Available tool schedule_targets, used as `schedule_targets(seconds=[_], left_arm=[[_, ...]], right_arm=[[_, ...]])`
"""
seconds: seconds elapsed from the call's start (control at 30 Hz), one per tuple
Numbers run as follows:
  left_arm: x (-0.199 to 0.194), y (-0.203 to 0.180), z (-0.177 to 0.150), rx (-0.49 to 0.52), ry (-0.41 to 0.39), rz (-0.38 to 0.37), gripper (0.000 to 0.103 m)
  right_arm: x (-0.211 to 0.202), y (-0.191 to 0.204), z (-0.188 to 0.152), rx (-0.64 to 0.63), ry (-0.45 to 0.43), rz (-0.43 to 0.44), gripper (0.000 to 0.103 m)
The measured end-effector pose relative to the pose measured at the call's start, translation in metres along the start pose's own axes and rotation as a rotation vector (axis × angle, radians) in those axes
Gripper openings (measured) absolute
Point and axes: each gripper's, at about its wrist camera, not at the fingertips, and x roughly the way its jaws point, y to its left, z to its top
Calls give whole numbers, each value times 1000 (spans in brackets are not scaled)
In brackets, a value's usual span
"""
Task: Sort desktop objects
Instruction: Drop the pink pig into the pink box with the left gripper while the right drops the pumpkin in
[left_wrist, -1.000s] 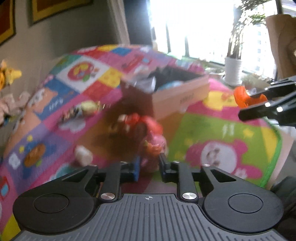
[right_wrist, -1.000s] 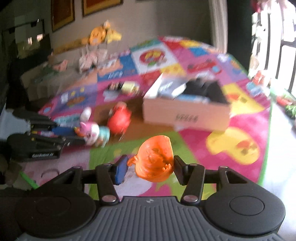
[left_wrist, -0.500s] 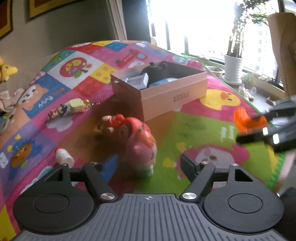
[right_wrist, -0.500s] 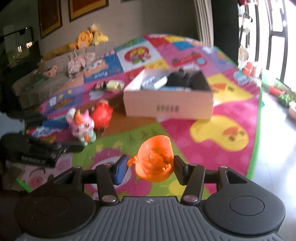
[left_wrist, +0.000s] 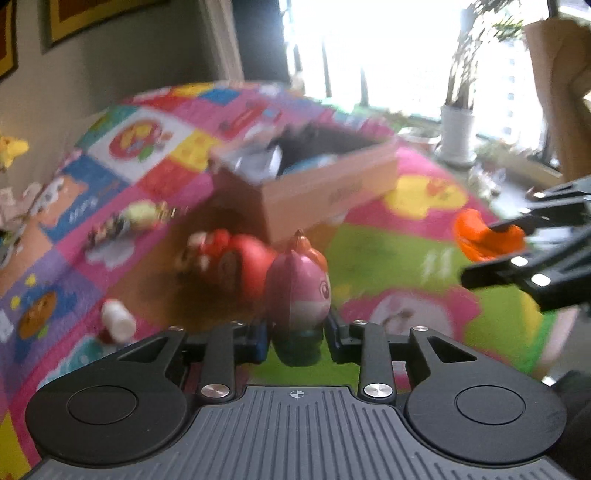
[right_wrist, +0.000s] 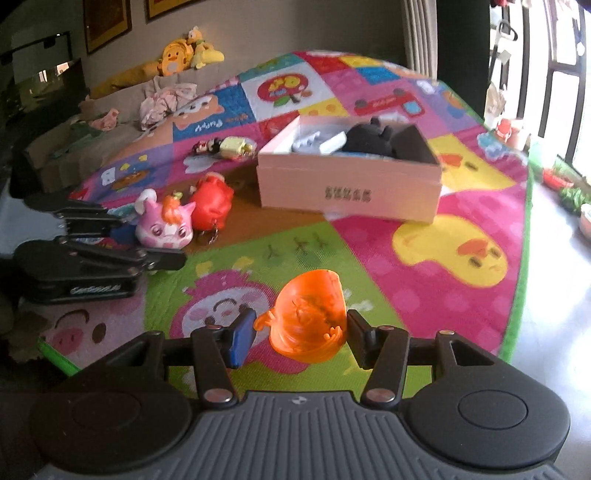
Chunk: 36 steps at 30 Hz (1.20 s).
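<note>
Left gripper (left_wrist: 297, 338): jaws narrow around the base of the pink figure (left_wrist: 299, 295), which stands upright between them; actual contact is lost in the blur.
Right gripper (right_wrist: 299, 334): jaws closed on the orange toy (right_wrist: 308, 314), held clear above the play mat (right_wrist: 461, 251).
Box (right_wrist: 349, 192): ahead of both pairs of jaws, open side up, dark and pale things already inside; ahead and a little right of the left jaws, ahead and slightly right of the right ones.
Key relation: the box's long side faces the right jaws squarely, so I judge the orange toy goes straight forward and over the near wall.
Red toy (left_wrist: 229, 266): just left of the pink figure, behind the left jaws, on the mat.
</note>
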Motion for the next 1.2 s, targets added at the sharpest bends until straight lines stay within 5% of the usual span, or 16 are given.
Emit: schedule_targets(seconds=[0.13, 0.27, 0.37, 0.47, 0.67, 0.8, 0.97, 1.1, 1.2], left_arm=[[-27, -3, 45, 67, -177, 14, 34], [-11, -1, 92, 117, -275, 63, 34], [23, 3, 116, 131, -282, 67, 34], [64, 10, 129, 115, -256, 65, 47], [55, 34, 82, -33, -204, -29, 80], [36, 41, 38, -83, -131, -62, 91], [20, 49, -1, -63, -95, 6, 96], [16, 72, -13, -155, -68, 45, 97], [10, 85, -23, -198, -73, 83, 99]], right_arm=[[-38, -14, 38, -21, -166, -60, 53], [-60, -20, 69, -43, -287, -91, 52], [-55, -19, 75, -71, -296, -100, 52], [-37, -22, 78, -66, -243, -91, 52], [-4, -30, 82, -63, -150, -90, 53], [22, -35, 99, -28, -118, -71, 53], [68, -41, 136, 54, -72, -1, 52], [104, -37, 157, 104, -33, 24, 53], [119, -33, 165, 134, -34, 20, 65]])
